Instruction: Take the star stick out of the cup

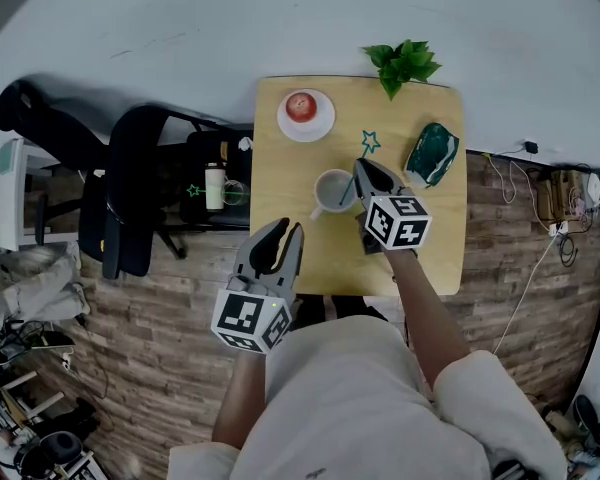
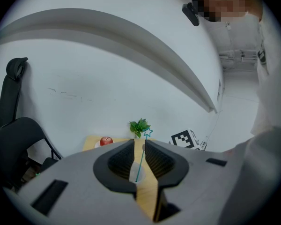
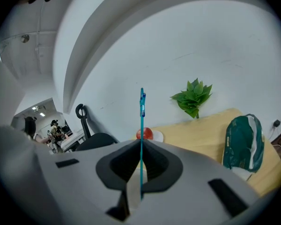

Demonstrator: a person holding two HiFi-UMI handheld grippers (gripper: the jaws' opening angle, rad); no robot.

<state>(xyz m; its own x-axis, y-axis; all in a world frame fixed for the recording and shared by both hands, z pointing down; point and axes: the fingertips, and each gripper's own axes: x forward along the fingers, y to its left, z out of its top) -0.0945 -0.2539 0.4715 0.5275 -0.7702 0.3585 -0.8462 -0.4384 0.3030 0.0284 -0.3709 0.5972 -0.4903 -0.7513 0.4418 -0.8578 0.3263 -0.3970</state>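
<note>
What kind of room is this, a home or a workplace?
Probably an office or lab corner. Black office chairs stand beside a small wooden table, and cables trail over the plank floor along a bare white wall.

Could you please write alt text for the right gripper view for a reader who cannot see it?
The right gripper has its jaws shut on the teal star stick, which stands upright. Beyond lie a wooden table with an apple, a leafy plant and a green bag, against a white wall.
</note>
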